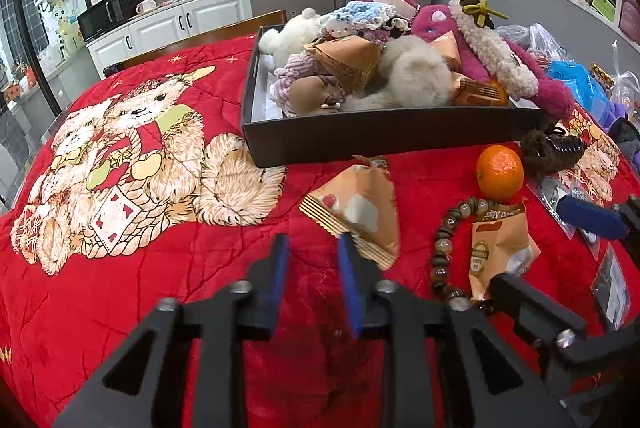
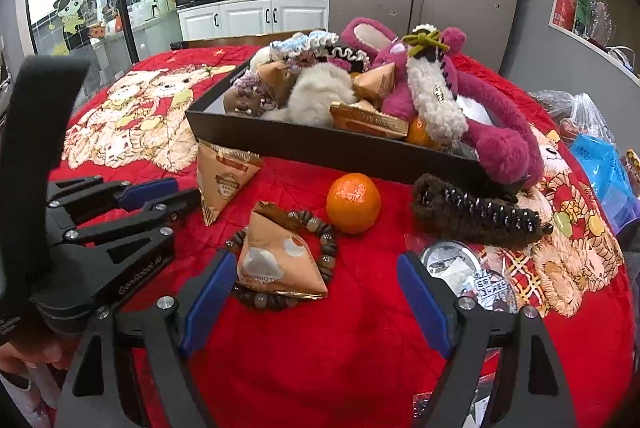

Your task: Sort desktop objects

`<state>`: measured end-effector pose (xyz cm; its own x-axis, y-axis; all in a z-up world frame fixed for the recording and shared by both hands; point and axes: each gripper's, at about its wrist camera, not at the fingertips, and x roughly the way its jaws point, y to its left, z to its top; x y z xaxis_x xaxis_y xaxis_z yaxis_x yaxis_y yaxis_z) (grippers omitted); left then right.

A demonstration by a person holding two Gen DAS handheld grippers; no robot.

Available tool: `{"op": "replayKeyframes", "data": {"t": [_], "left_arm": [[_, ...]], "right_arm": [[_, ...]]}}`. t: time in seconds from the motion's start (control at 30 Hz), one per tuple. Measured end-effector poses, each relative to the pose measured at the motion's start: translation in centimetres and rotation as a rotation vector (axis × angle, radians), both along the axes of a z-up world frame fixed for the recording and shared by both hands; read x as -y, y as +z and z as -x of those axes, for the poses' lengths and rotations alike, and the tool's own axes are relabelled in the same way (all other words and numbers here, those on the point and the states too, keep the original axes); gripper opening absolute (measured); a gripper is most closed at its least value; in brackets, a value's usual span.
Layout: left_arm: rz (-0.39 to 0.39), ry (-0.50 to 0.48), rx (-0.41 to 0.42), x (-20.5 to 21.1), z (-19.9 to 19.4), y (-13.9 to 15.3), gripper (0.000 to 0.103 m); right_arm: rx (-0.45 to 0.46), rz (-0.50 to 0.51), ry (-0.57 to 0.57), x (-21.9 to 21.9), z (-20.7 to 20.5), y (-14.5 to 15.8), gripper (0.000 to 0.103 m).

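On the red quilt (image 1: 120,308) most of the sorting looks done: the black box (image 2: 320,143) is heaped with plush toys, knitted pieces, a slipper and several snack packets. What is left lies loose in front of it. I count two triangular packets, a mandarin (image 2: 353,202), a bead bracelet (image 2: 328,248), a brown hair claw (image 2: 476,218) and some small flat things in clear wrap near my right side.

My left gripper (image 1: 314,248) stands with a narrow gap. The near packet (image 1: 356,207) lies just ahead of its right pad, touching or almost touching the tip, but nothing sits between the pads, so I hold nothing there yet. I judge that this packet is the piece I am after.

My right gripper (image 2: 316,264) is spread wide and empty, hanging over the second packet (image 2: 276,260), which rests on top of the bracelet. The mandarin lies just beyond it, the claw to its right, close under the box wall.

So roughly six or more pieces remain, by my reckoning, and neither of my tools has one in hand.
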<state>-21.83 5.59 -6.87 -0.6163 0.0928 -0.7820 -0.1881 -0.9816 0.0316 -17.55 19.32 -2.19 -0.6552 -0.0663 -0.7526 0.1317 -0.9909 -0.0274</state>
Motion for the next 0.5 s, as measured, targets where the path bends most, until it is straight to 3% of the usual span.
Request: {"op": "replayKeyframes", "data": {"t": [0.03,0.13,0.33,0.37,0.47,0.5], "left_arm": [[0.009,0.009,0.001,0.1,0.1,0.0,0.046],[-0.009,0.011,-0.003,0.5,0.0,0.1,0.052],[-0.011,-0.013,-0.004,0.3,-0.1,0.1,0.059],[-0.007,-0.026,-0.006,0.1,-0.1,0.1,0.060],[0.024,-0.066,-0.024,-1.0,-0.5,0.3,0.061],[0.038,-0.069,-0.030,-1.3,-0.6,0.3,0.061]], "right_arm": [[0.006,-0.003,0.003,0.1,0.1,-0.2,0.085],[0.015,0.001,0.007,0.3,0.3,-0.6,0.084],[0.021,0.011,0.011,0.2,0.4,-1.0,0.084],[0.022,0.015,0.011,0.2,0.4,-1.0,0.081],[0.051,0.020,0.021,0.2,0.6,-1.2,0.050],[0.055,0.023,0.024,0.2,0.6,-1.3,0.049]]}}
